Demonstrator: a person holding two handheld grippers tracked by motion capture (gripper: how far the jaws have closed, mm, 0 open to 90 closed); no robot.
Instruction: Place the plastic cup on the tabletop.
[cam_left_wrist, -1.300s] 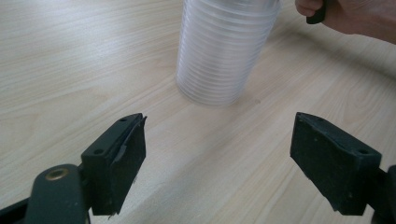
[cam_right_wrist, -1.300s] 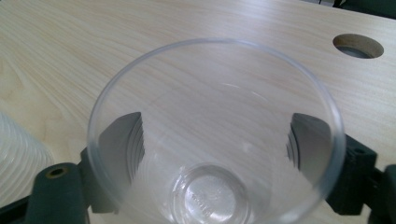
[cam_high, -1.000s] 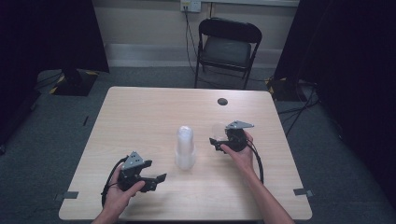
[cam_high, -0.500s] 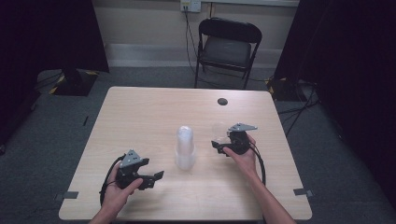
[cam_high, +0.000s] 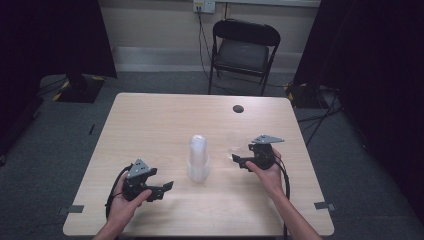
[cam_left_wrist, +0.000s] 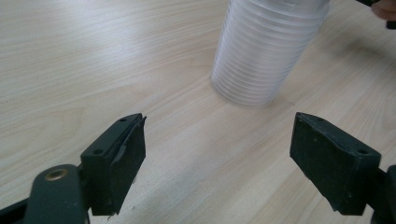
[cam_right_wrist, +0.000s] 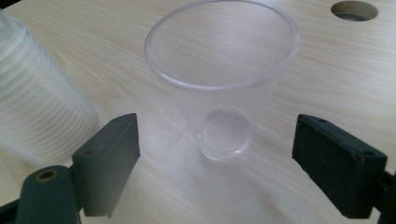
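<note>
Risk centres on the single clear plastic cup (cam_right_wrist: 223, 88), which stands upright on the counter (cam_high: 150, 125), free of both jaws, just in front of the right gripper (cam_high: 243, 161). That gripper's jaws are spread wide to either side of the cup without touching it. The cup is thin and light; in my judgement a jaw brushing its wall on retreat, or the trailing cable dragging past, would tip or slide it. The stack of nested cups (cam_high: 198, 157) stands inverted mid-counter, near the single cup; a sideways knock could topple it. The left gripper (cam_high: 159, 189) is likewise spread, holds nothing, and points at the stack's base (cam_left_wrist: 261, 51) from a short way off. Closing too hard there would likely crush the outer cup rather than lift one clear.

Against the frame a second ago, the right gripper has drawn slightly back toward the person, and the left gripper has shifted little. The stack has not moved.
</note>
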